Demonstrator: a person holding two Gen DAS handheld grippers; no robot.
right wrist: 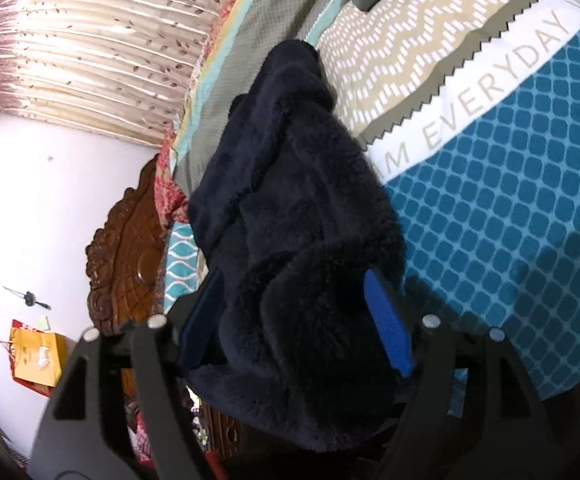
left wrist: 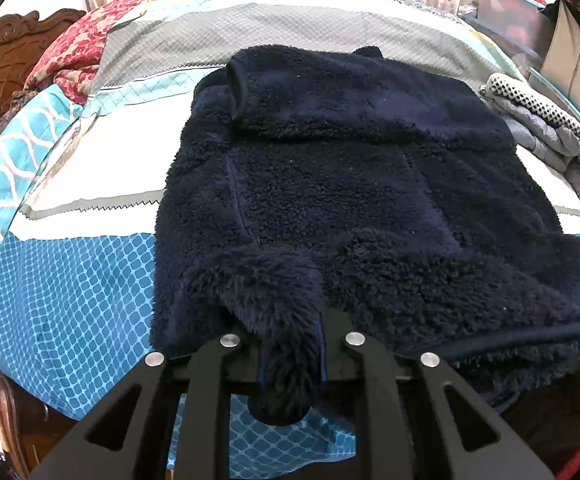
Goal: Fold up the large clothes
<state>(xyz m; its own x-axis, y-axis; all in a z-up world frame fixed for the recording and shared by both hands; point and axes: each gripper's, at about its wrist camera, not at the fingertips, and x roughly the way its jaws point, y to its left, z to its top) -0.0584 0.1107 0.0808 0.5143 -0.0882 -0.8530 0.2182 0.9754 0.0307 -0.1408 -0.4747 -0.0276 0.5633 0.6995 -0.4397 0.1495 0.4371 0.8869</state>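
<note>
A dark navy fleece jacket (left wrist: 350, 184) lies spread on the bed, with one sleeve folded across its upper part. My left gripper (left wrist: 292, 340) is shut on a bunched corner of the jacket's near hem, which sticks out between the fingers. In the right wrist view the same fleece jacket (right wrist: 302, 208) hangs in thick folds, lifted off the bed. My right gripper (right wrist: 290, 332) is shut on a fat wad of the fleece; a blue finger pad (right wrist: 388, 332) shows at its right side.
The bed is covered by a patterned quilt (left wrist: 69, 300) in teal, white and grey. A folded grey and dotted garment (left wrist: 550, 136) lies at the far right. A carved wooden headboard (right wrist: 129, 240) and red floral bedding (left wrist: 69, 52) stand at the left.
</note>
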